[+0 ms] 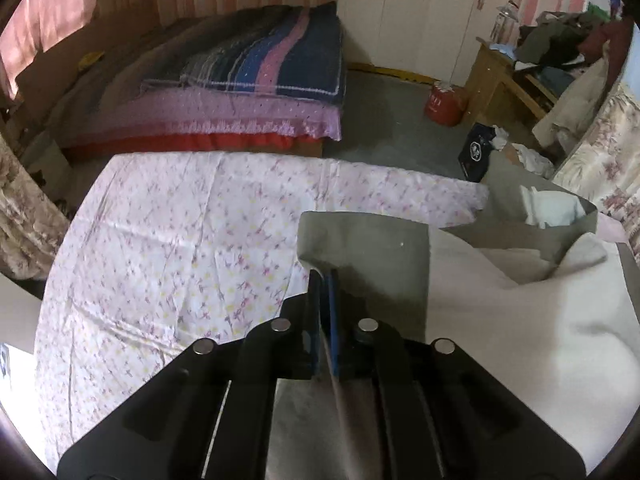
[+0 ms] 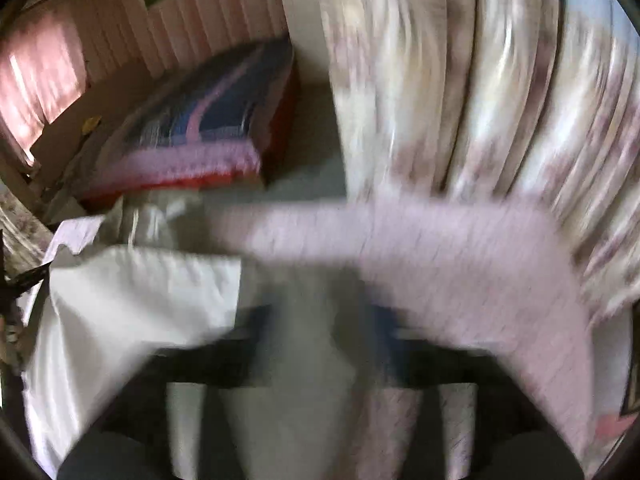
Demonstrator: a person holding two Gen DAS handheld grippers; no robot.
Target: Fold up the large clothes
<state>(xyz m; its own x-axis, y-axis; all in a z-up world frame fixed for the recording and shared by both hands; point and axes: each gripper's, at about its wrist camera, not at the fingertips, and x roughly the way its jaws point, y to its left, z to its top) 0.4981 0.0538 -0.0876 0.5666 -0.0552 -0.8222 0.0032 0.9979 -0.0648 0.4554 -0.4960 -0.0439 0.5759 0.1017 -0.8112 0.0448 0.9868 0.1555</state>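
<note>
A: Where did the left wrist camera look from?
B: From just behind its left gripper (image 1: 324, 280), close above the floral sheet (image 1: 168, 248), facing the bed (image 1: 240, 92) and the wardrobe (image 1: 420, 20) beyond.
A: And the right one?
B: It sat equally near the cloth, badly blurred, facing the curtain (image 2: 480, 80). Both views shared that bed (image 2: 208, 128) and the pink wall.

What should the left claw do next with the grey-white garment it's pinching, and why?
Probably carry the pinched edge forward and lay it down flat. The left claw is shut on the edge of the grey-white garment, which is lifted and rumpled over the floral sheet. The right claw view is motion-blurred, though cloth seems to run between its fingers, so I would keep the move slow.
</note>
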